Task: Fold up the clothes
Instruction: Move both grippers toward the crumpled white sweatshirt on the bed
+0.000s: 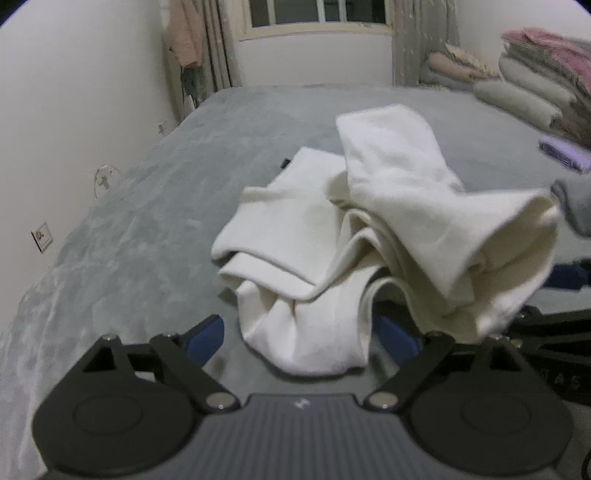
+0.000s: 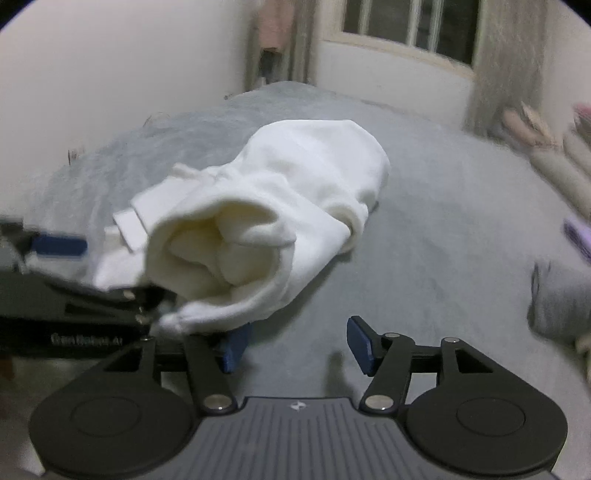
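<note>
A cream-white garment [image 1: 369, 221] lies bunched in loose folds on the grey bed cover [image 1: 147, 221]. My left gripper [image 1: 303, 339] stands open, its blue pads wide apart. The garment's near fold lies between the pads, and neither pad presses on it. In the right wrist view the same garment [image 2: 295, 192] shows a rolled, open end facing me. My right gripper [image 2: 299, 347] is open just below that end. The hem drapes over its left pad [image 2: 234, 349], and only bed cover shows in the gap. The left gripper's body [image 2: 55, 314] sits at the left of that view.
Folded blankets and pillows [image 1: 535, 85] are stacked at the bed's far right. A purple item [image 1: 561, 153] and a grey cloth [image 2: 557, 299] lie at the right edge. A white wall runs along the bed's left side, and a curtained window [image 1: 317, 14] is behind.
</note>
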Demonstrator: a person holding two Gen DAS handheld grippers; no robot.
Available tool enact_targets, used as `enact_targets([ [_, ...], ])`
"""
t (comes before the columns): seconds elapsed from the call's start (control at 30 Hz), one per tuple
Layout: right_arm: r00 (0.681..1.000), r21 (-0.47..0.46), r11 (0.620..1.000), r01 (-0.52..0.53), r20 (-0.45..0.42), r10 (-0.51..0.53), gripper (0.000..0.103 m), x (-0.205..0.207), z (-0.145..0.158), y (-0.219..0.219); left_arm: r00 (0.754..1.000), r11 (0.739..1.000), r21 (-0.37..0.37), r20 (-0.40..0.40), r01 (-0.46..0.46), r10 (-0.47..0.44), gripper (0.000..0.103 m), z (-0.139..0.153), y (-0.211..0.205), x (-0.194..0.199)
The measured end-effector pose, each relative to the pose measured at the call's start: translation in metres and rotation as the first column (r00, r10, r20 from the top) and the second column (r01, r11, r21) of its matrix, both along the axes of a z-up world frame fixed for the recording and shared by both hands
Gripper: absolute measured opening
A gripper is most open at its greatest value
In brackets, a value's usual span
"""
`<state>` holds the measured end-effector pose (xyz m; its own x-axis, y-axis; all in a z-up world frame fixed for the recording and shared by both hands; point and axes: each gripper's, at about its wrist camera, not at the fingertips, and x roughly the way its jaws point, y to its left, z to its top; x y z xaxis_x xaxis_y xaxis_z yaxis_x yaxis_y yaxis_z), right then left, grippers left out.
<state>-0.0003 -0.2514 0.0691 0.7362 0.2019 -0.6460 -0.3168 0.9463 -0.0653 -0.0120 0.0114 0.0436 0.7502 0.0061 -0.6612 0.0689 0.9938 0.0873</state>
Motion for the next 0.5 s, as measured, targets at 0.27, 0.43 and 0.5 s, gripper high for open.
enact_targets([
  [0.27,0.995,-0.014,0.999,0.032,0.097,-0.03,0.092,-0.026,0.016,0.0,0.998,0.999,0.006,0.037,-0.045,0.045,0.103,0.014,0.012,-0.02],
  [0.43,0.995,0.023,0.998,0.059,0.074,-0.061,0.096,-0.022,0.016,-0.004,0.998,0.998,-0.012,0.009,-0.058,0.058,0.103,0.015,0.018,-0.022],
  [0.5,0.995,0.031,0.997,0.068,0.07,-0.07,0.097,-0.022,0.015,-0.003,0.998,0.998,-0.021,0.009,-0.057,0.057,0.103,0.016,0.021,-0.023],
])
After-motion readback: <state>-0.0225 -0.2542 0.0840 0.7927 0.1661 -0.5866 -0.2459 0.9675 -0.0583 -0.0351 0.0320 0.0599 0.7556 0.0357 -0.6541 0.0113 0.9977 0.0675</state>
